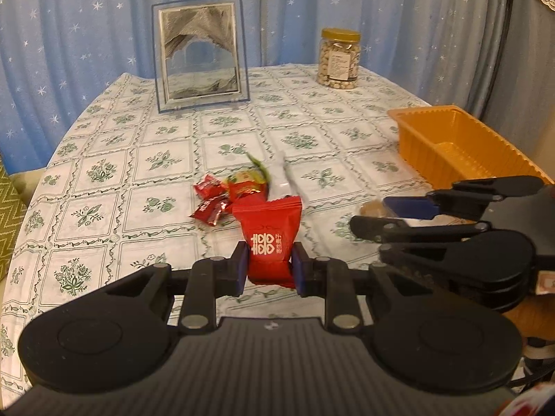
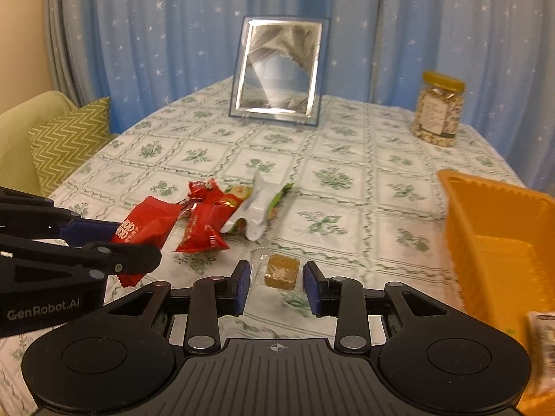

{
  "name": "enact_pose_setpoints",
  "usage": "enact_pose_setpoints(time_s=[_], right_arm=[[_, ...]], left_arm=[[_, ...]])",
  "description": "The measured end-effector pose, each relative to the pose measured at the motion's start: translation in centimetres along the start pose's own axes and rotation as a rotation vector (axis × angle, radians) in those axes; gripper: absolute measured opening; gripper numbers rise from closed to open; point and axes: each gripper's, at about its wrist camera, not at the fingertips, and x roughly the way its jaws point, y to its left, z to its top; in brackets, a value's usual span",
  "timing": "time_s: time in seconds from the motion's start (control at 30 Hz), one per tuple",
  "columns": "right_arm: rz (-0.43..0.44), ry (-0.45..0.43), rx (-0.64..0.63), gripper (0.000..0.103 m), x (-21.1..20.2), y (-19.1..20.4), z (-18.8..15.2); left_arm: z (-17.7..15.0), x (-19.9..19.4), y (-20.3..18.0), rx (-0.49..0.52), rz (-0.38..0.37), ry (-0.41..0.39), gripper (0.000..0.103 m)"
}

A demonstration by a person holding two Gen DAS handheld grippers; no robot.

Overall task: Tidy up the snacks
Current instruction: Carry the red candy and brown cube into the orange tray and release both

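While left gripper [image 1: 269, 270] clamps red packet [image 1: 267, 239], right gripper [image 2: 276, 286] pinches blurred clear-wrapped candy [image 2: 279, 270].

Right claw [image 2: 276, 275] closed on a clear-wrapped amber candy [image 2: 280, 272] above the patterned surface [image 2: 347, 180] — orange tray [image 2: 499, 228] at right. Left claw [image 2: 138, 242] enters from the left, clamped on a red snack packet [image 2: 145, 232]; more red packets [image 2: 204, 223] and a silver-green wrapper [image 2: 258, 208] lie just beyond — touching each other.
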Motion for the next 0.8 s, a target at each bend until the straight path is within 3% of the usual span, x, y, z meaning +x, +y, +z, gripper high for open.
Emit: enact_pose_setpoints(time_s=[0.5, 0.8], right_arm=[[-0.077, -0.038, 0.084, 0.034, -9.7, -3.5, -3.7], [-0.158, -0.03, 0.182, 0.034, -14.3, -6.9, -5.6]], left_arm=[[-0.9, -4.7, -5.7, -0.036, -0.002, -0.037, 0.023], [-1.3, -6.2, -10.9, -0.02, -0.052, -0.04, 0.023]])
